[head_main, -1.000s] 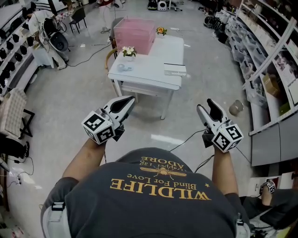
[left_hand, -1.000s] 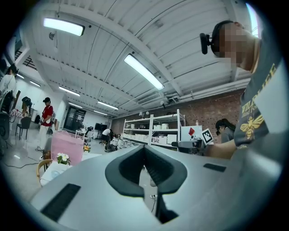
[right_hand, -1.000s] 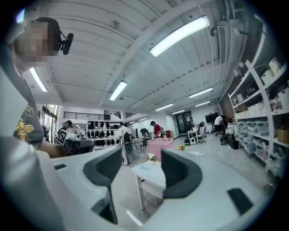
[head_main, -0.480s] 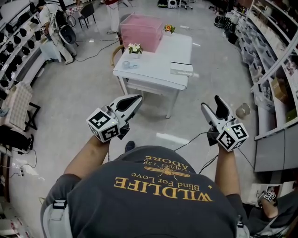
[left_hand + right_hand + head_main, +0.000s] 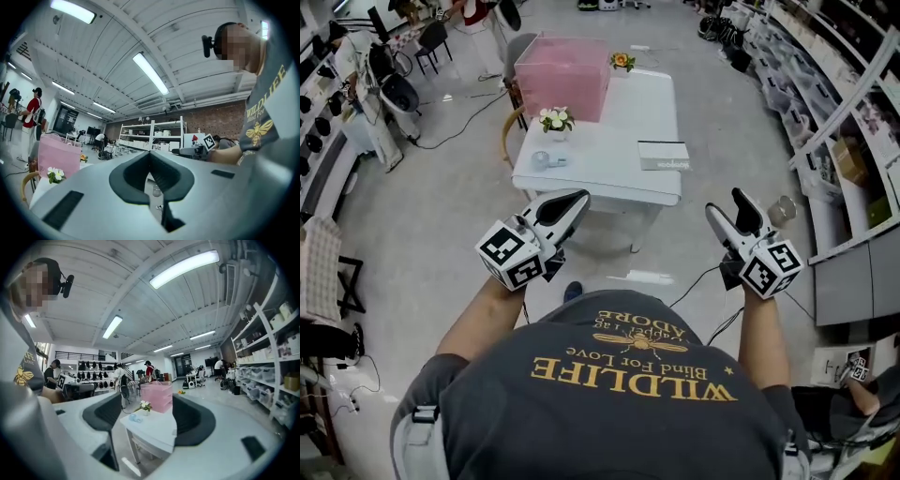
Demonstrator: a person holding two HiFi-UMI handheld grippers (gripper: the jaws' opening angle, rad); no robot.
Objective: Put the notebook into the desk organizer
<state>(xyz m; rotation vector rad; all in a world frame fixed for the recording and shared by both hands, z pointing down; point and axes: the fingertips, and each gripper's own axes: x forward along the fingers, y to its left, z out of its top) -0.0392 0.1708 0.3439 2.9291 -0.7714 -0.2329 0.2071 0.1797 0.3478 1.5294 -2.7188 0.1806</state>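
Polished grey floor (image 5: 431, 216) is spreading under everything, with shelving (image 5: 839, 122) running along the right. Nearest, the person in a dark printed T-shirt (image 5: 619, 394) is holding both tools out ahead, side by side, short of the table. The left gripper (image 5: 579, 196) is showing its jaws pressed together at the tips, with nothing between them. The right gripper (image 5: 727, 204) is gaping wide, its jaws having just been opening, and only the distant table is showing through the gap, so it is carrying nothing.

Beyond them a white table (image 5: 609, 173) is standing on the floor. The notebook (image 5: 663, 155) is lying flat near the table's right edge, apart from both tools. Toward the left edge a small clear round object (image 5: 540, 160) is sitting, with a little pot of white flowers (image 5: 554, 119) just behind it. At the far end the pink translucent desk organizer (image 5: 562, 73) is sitting on the table's left corner, well apart from the notebook, and a small orange flower (image 5: 622, 61) is resting just beside it.
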